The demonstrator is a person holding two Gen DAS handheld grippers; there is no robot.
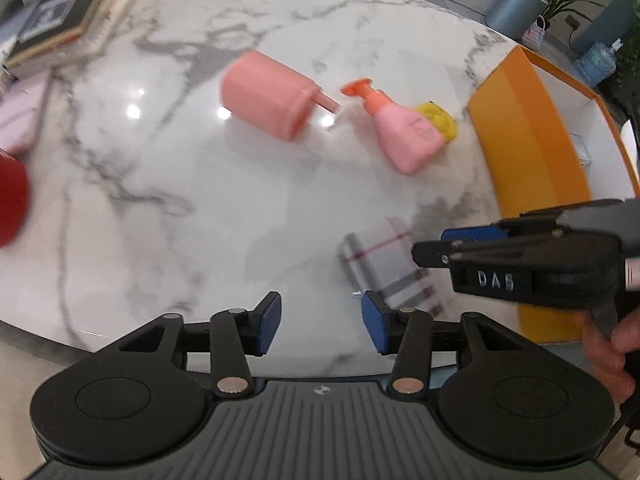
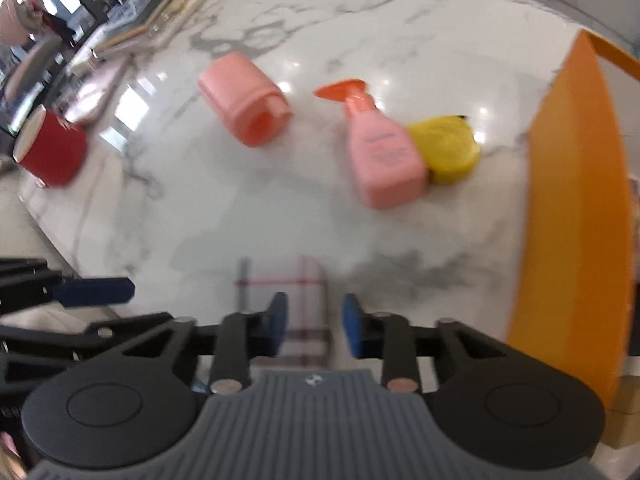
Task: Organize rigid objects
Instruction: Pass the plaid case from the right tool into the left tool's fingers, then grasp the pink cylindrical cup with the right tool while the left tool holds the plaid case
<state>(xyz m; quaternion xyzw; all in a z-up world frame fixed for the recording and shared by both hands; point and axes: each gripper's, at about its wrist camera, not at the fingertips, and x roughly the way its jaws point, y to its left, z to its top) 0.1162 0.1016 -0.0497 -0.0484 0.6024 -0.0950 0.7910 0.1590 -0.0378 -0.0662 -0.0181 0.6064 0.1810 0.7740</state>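
The step in hand is judged to be the pickup of the plaid box (image 2: 286, 300), which lies flat on the marble table (image 2: 240, 208) near the orange bin (image 2: 576, 216). The right gripper (image 2: 314, 326) is poised above it, jaws narrowed, no pad contact visible. The left gripper (image 1: 320, 322) is held open and empty. Next, descent and closure across the box's narrow sides are called for. The box appears translucent, red-striped, blurred.
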